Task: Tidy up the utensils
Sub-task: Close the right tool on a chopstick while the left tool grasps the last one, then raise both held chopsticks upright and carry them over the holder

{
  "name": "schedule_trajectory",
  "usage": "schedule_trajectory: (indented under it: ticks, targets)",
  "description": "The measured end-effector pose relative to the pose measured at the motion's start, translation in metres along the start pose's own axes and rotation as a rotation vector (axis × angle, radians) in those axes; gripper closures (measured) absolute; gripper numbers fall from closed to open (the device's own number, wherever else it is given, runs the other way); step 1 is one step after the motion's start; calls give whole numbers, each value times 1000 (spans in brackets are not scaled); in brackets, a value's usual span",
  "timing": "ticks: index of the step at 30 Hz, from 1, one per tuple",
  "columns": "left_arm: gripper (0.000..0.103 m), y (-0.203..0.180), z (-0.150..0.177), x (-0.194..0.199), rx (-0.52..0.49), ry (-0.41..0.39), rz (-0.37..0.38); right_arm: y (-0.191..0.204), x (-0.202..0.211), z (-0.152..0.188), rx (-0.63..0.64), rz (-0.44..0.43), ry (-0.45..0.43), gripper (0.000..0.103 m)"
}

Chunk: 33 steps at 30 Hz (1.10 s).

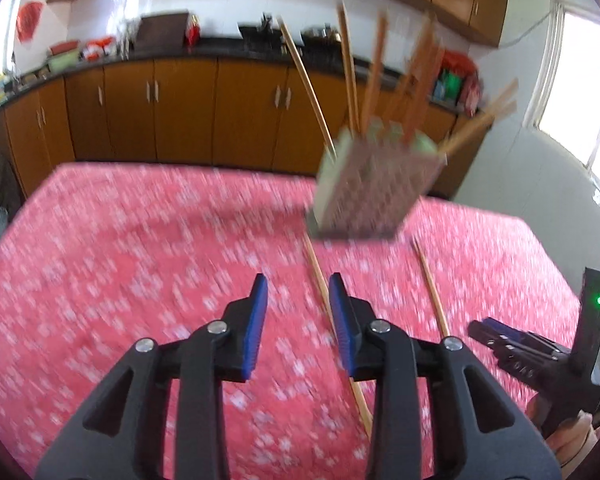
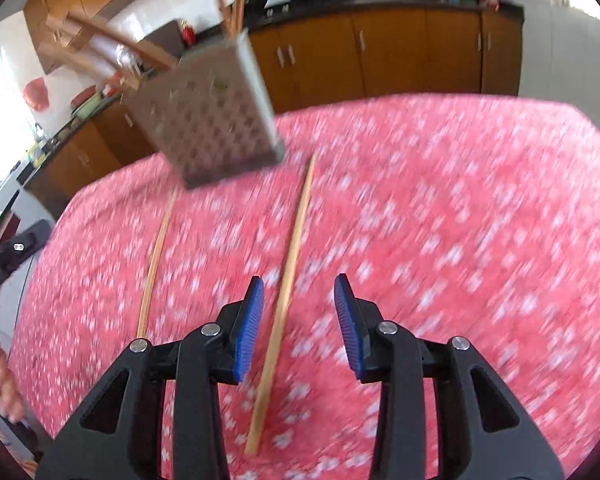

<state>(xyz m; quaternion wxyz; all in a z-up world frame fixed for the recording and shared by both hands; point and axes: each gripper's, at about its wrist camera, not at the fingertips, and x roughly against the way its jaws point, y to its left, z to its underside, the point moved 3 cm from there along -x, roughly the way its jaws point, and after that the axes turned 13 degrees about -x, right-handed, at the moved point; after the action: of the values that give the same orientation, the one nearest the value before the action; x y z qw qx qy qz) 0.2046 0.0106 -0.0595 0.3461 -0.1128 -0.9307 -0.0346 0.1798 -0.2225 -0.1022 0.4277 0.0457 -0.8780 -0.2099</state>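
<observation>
A perforated metal utensil holder (image 1: 370,188) stands on the red floral tablecloth (image 1: 140,260) with several wooden chopsticks (image 1: 350,68) sticking out of it. Two loose chopsticks lie on the cloth in front of it: one (image 1: 320,284) beside my left gripper's right finger, another (image 1: 432,284) further right. My left gripper (image 1: 298,322) is open and empty above the cloth. In the right wrist view the holder (image 2: 208,116) is at upper left. My right gripper (image 2: 300,322) is open, with one loose chopstick (image 2: 284,304) lying between its fingers and the other (image 2: 154,268) to the left.
Brown kitchen cabinets (image 1: 180,112) and a dark counter with clutter run behind the table. The right gripper's body (image 1: 540,352) shows at the left view's lower right. The table's far edge (image 2: 420,98) is close behind the holder. Both views are motion-blurred.
</observation>
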Motion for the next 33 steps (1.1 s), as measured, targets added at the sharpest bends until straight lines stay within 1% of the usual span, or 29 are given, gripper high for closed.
schedule_trajectory:
  ticks: [4, 5, 6, 7, 8, 10, 11, 15, 16, 17, 18, 19, 21, 24, 26, 28, 30, 33]
  targets:
    - [68, -20, 24, -18, -28, 63, 34, 6, -14, 18, 31, 24, 36, 65]
    - [68, -23, 30, -21, -32, 75, 39, 10, -14, 19, 41, 33, 22, 69]
    - [68, -28, 33, -27, -36, 92, 45, 10, -14, 19, 55, 52, 9, 79]
    - [68, -30, 37, -31, -39, 105, 50, 10, -14, 19, 66, 76, -6, 86]
    - [68, -36, 40, -35, -41, 115, 52, 7, -15, 17, 56, 85, -7, 95]
    - [68, -42, 46, -43, -49, 143, 57, -7, -13, 13, -10, 70, -5, 96]
    - [68, -46, 47, -46, -51, 153, 58, -12, -12, 10, -33, 79, -10, 96]
    - [68, -53, 53, -61, -65, 197, 48, -23, -10, 6, -63, 81, -15, 96]
    - [71, -54, 54, -64, -70, 205, 37, -23, -10, 6, -62, 81, -16, 96]
    - [79, -54, 52, -65, -80, 196, 15, -23, -10, 6, -59, 83, -17, 96]
    - [83, -54, 52, -66, -88, 202, -2, -23, -9, 7, -55, 85, -20, 96]
    - [92, -51, 50, -68, -85, 202, -13, -23, -9, 7, -50, 86, -21, 96]
    - [94, -41, 48, -69, -57, 206, 0, -21, -13, 6, -44, 90, -23, 96]
    - [95, -13, 43, -67, -39, 212, -46, -26, -11, 3, -38, 110, -38, 96]
    - [95, 11, 40, -66, -21, 221, -87, -31, -11, -4, -34, 130, -49, 96]
    - [94, 35, 36, -66, -18, 233, -107, -36, -14, -10, -27, 157, -62, 96]
    - [93, 47, 33, -66, -18, 236, -111, -41, -19, -16, -22, 177, -63, 95]
    - [93, 51, 34, -64, -18, 217, -105, -43, -20, -18, -20, 173, -69, 95]
